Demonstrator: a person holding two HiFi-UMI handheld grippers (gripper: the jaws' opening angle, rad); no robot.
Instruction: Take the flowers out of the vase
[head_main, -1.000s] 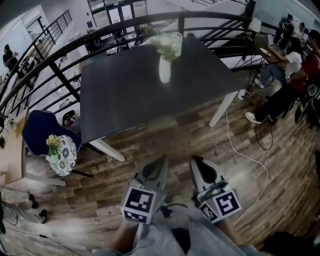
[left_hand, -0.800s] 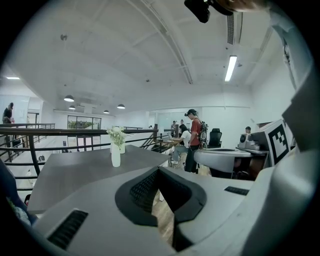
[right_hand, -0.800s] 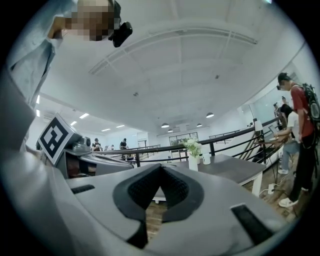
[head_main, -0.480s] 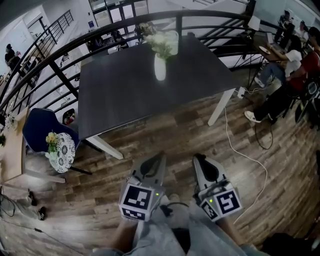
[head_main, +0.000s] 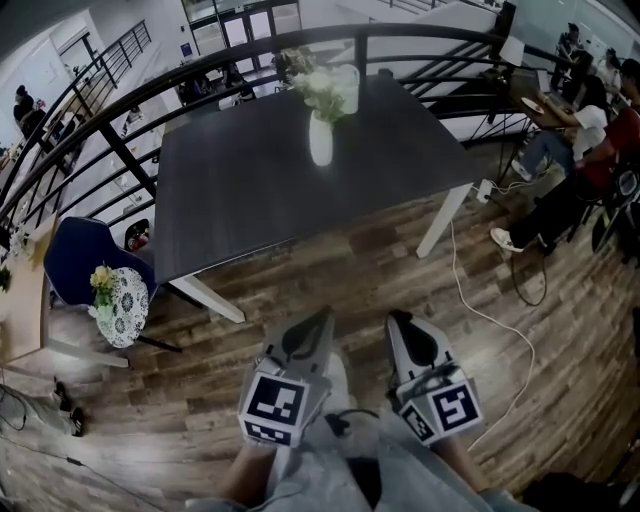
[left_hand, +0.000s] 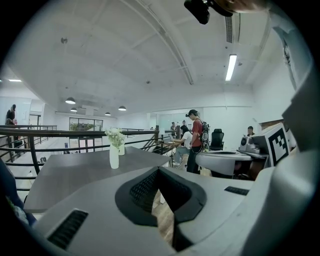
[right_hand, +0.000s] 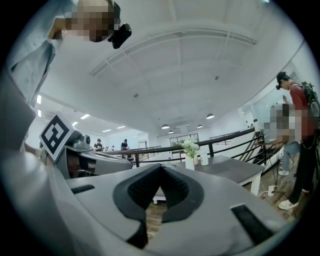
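Vase (head_main: 320, 140) slightly leftward, railing (head_main: 362, 55) beyond.

White vase (head_main: 321, 146); flowers (head_main: 322, 88) white w/ green leaves. Table (head_main: 250, 200) top dark grey, legs white. Floor (head_main: 340, 265) brown wood planks. Railing (head_main: 130, 100) black. Chair (head_main: 72, 258) dark blue, on it a lacy round piece (head_main: 125, 308), white w/ dark dots. Left gripper (head_main: 320, 320) & right gripper (head_main: 398, 322) pale grey, pads black, cubes w/ black-on-white square markers. Cable (head_main: 500, 330) white.
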